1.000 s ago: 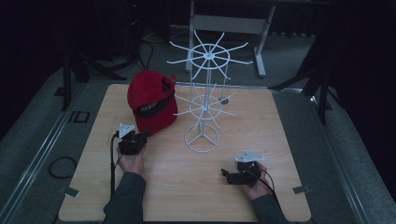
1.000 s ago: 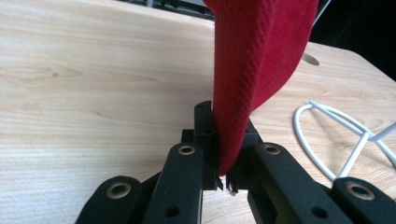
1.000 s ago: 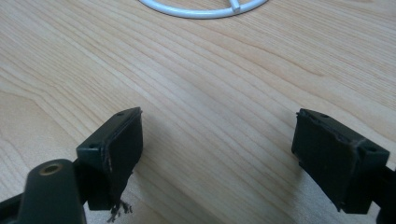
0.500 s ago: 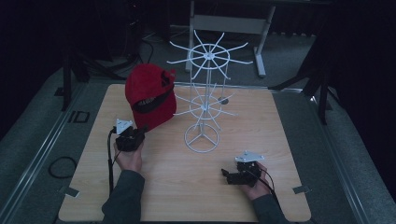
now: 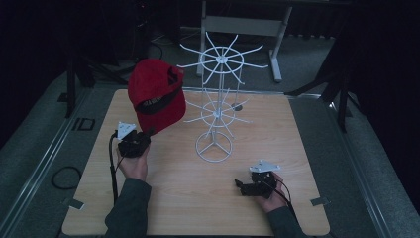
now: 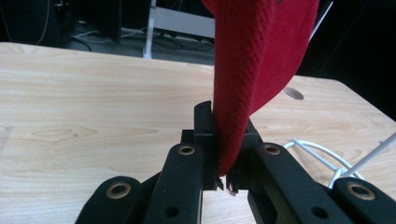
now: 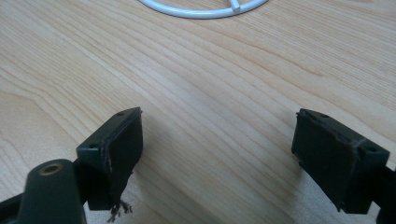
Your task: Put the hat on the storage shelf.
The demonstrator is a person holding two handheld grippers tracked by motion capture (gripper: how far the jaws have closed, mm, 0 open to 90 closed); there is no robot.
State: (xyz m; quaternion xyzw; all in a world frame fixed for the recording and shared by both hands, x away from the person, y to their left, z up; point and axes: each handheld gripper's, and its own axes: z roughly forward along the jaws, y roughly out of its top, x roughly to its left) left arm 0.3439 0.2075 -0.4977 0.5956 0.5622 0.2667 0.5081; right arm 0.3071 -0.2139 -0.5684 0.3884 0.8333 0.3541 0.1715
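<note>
Left claw (image 5: 146, 136): left of centre in the high view, held in the left hand (image 5: 132, 163); jaws pinched tight on the lower edge of the red cap (image 5: 156, 94), fabric squeezed between the pads in the left gripper view (image 6: 223, 175).
Red cap (image 6: 254, 60): lifted clear of the tabletop (image 5: 173, 198), hanging above the left claw in the upper left of the high view, crown toward the camera, dark strap across it (lettering on the strap too small to read).
Cap and rack: cap just beside the left-hand spokes of the white wire rack (image 5: 218, 99); touching or apart, cannot tell.
White wire rack: upright at the centre of the tabletop, ring base (image 7: 203, 10) flat on the wood, two tiers of spokes above.
Right claw (image 5: 239, 187): lower right of the high view, held in the right hand (image 5: 270, 196), low over the wood, pointing toward frame left.
Right claw opening: jaws spread wide in the right gripper view (image 7: 217, 154), bare wood grain between them, gripping nothing (frayed bit hanging off the left pad).
Right claw and rack: apart, ring base at the top edge of the right gripper view.
</note>
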